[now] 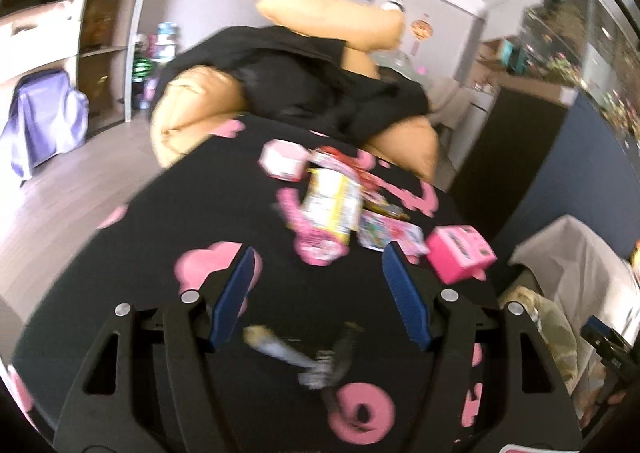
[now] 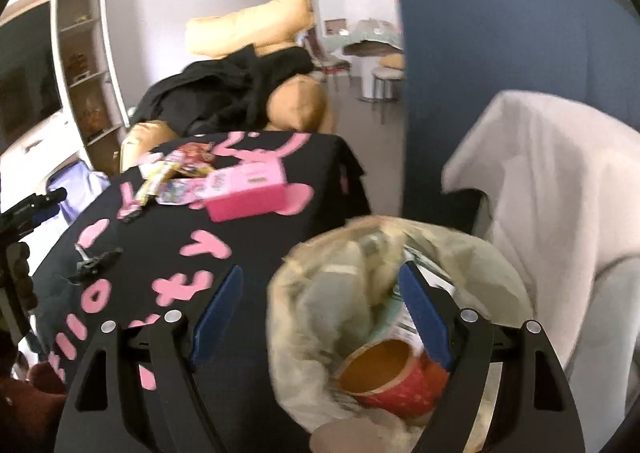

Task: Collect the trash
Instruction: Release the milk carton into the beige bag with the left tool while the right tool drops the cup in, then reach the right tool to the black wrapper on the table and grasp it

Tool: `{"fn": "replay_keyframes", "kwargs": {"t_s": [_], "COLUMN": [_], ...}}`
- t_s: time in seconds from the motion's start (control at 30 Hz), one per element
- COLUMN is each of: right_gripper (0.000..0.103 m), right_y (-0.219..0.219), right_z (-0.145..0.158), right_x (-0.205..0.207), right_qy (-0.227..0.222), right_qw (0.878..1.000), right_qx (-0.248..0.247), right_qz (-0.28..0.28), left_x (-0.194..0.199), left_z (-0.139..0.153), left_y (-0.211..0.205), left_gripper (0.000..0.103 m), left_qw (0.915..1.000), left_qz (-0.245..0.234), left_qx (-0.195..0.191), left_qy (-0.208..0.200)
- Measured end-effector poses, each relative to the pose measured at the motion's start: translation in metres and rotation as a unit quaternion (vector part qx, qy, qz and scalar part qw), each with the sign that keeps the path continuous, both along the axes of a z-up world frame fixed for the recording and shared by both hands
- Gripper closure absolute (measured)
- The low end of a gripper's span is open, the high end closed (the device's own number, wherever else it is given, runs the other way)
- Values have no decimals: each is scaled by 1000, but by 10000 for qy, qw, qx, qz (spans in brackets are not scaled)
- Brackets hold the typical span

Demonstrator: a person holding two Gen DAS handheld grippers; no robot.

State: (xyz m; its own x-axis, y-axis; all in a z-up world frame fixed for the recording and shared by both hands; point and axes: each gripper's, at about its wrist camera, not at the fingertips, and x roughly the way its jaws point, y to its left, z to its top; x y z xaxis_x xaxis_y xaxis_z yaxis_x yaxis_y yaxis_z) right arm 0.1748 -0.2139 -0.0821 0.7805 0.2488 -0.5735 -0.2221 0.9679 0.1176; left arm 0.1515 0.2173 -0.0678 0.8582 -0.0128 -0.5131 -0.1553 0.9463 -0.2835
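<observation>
A: Under your right gripper (image 2: 322, 319), what is there?

B: The trash bin (image 2: 288, 293) with its crinkled liner. Your fingers are spread wide with nothing between them; the right-hand pad (image 2: 426, 317) hangs over the bin's mouth, the left-hand one over the black cloth (image 2: 256, 241). A red paper cup (image 2: 394, 375) lies tipped on its side in the bin, its long axis slanting from lower right to upper left, its orange-lined mouth turned up and to the left, close to your right finger.

A: And the trash on the table?

B: Ahead of your left gripper (image 1: 318, 293), which is also released and empty. A yellow-and-white wrapper (image 1: 332, 205) lies just beyond the fingertips, its long axis running away from you, leaning slightly right. A pink box (image 1: 460, 259) sits just off the right fingertip, one corner toward you. A pale pink box (image 1: 282, 161) lies farther ahead, to the left. Between your fingers, close to the camera, a thin silvery scrap (image 1: 280, 351) slants from upper left to lower right. Blur hides finer detail.

A: Anything behind?

B: A tan beanbag (image 1: 192, 109), past the far edge.
</observation>
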Motion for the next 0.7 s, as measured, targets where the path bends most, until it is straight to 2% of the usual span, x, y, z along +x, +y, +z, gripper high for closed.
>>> {"fn": "replay_keyframes", "kwargs": {"t_s": [0.17,0.37,0.5,0.63,0.7], "right_gripper": [27,27,27,27,27], "right_y": [45,105,154,209,240], "right_z": [4,-9,-19,-31,-38], "right_x": [7,15,20,25,25], "right_qy": [27,232,222,502,690], "right_qw": [9996,9943,9903,9766,9653], "right_qx": [-83,13,-285,-343,-303], "right_qz": [261,1043,1340,2061,2500], "left_x": [-19,-41,-51,-58,-60], "left_z": [-10,-33,-40,-44,-47], "left_y": [40,73,90,102,108], "left_gripper": [39,39,39,39,39], "left_qw": [9989,9957,9933,9922,9921], "left_qz": [443,823,1025,1112,1086], "left_qx": [-75,-162,-212,-235,-313], "left_qy": [133,391,492,509,537]}}
